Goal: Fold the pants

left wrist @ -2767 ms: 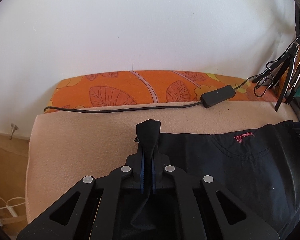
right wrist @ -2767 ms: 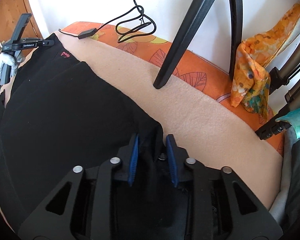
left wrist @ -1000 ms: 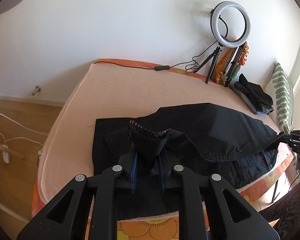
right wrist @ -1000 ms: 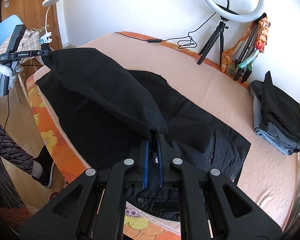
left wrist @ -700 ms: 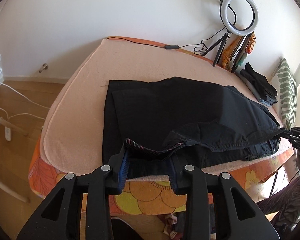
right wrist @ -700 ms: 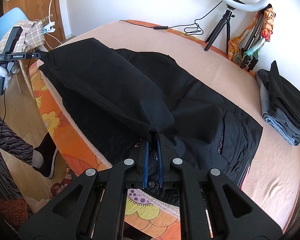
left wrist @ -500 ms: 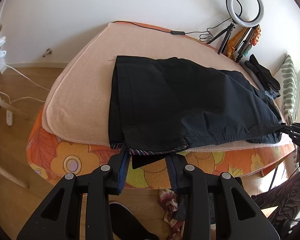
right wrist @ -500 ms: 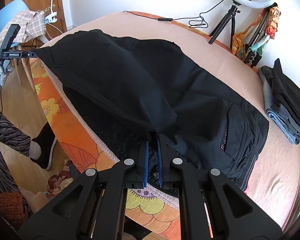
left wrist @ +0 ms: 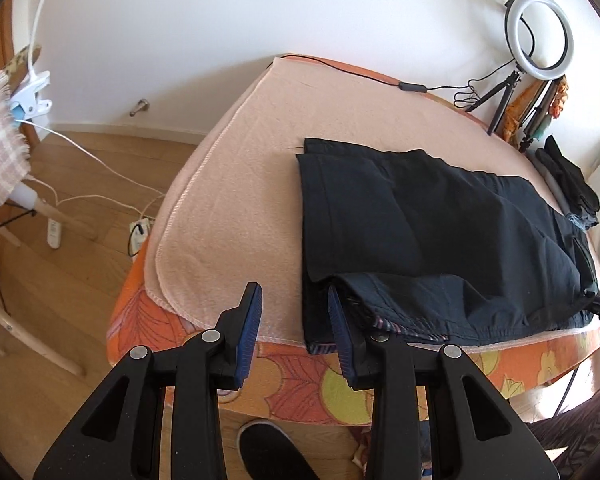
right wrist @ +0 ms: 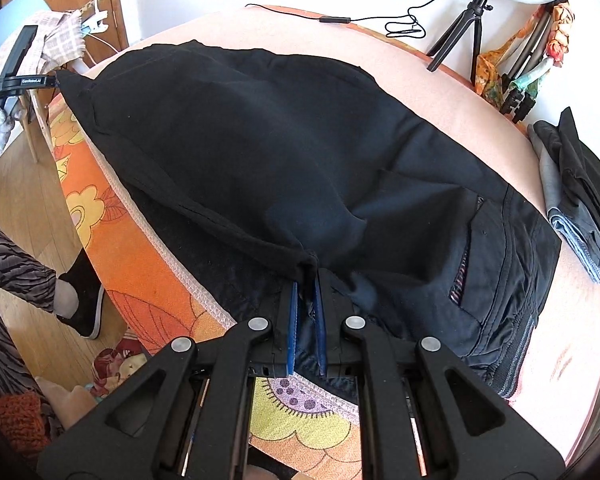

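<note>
At the bottom of the left view the left gripper (left wrist: 294, 316) stands wide open with nothing between its blue ribbed pads, its right pad just beside the pants' striped inner hem, while low in the right view the right gripper (right wrist: 305, 300) is pinched nearly closed on a bunched fold of the black pants (right wrist: 300, 152). The matte, softly creased pants lie doubled across the fuzzy peach blanket (left wrist: 240, 184) over the orange floral bed, mid-frame. Beyond, upper right, stand a ring light (left wrist: 538, 36) on a tripod and a stack of folded clothes (right wrist: 580, 200).
</note>
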Demonstrator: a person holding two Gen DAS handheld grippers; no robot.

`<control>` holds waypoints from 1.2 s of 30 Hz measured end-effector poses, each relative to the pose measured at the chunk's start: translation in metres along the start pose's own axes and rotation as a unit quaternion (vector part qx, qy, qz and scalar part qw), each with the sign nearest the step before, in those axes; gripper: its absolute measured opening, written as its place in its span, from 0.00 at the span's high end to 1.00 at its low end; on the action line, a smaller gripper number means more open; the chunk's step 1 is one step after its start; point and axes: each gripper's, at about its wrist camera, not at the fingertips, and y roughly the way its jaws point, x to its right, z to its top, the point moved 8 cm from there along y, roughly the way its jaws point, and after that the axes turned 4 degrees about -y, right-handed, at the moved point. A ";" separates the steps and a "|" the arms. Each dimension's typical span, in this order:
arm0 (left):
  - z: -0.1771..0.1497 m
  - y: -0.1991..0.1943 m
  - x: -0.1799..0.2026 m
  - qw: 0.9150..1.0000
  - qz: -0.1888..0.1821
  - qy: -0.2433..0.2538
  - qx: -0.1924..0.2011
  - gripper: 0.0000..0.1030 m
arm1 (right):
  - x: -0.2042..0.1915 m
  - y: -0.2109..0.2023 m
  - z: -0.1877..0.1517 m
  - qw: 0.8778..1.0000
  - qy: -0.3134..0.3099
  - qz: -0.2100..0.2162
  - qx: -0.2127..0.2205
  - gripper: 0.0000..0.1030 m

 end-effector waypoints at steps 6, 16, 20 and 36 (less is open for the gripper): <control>0.014 -0.024 -0.034 0.997 0.061 -0.023 0.042 0.69 | 0.001 -0.019 -0.007 0.999 0.027 0.029 0.018 0.81; 0.029 -0.043 0.057 0.996 -0.046 0.030 0.071 0.69 | 0.063 -0.085 -0.033 0.972 0.201 0.045 0.114 0.54; 0.016 -0.034 0.090 0.994 -0.103 0.020 0.038 0.65 | 0.091 -0.096 -0.040 0.959 0.250 0.038 0.129 0.53; -0.050 -0.022 0.078 0.977 -0.153 -0.146 -0.031 0.53 | 0.017 -0.074 0.119 0.968 0.113 0.159 0.157 0.46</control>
